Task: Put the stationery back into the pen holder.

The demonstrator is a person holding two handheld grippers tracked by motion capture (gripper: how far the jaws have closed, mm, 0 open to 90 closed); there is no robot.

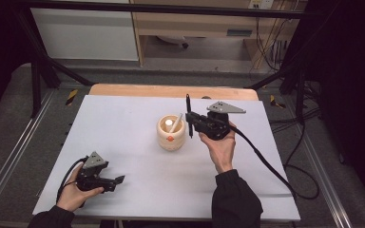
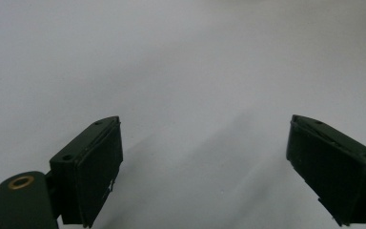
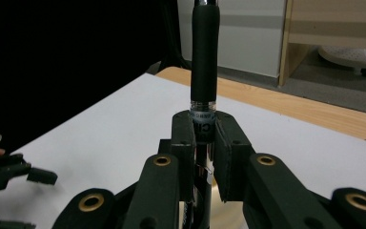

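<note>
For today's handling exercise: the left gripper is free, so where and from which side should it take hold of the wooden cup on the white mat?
Grip the wooden cup across its rounded body, below the rim, coming level from its left side. It stands upright, a white stick leans out of its mouth, and the right gripper, shut on a black pen, crowds its right side. The left gripper's jaws may be too narrow.

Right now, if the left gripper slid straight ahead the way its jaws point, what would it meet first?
Nothing, it seems: the left gripper is open and points right along the bare white table. The wooden cup looks farther back, off that line.
</note>
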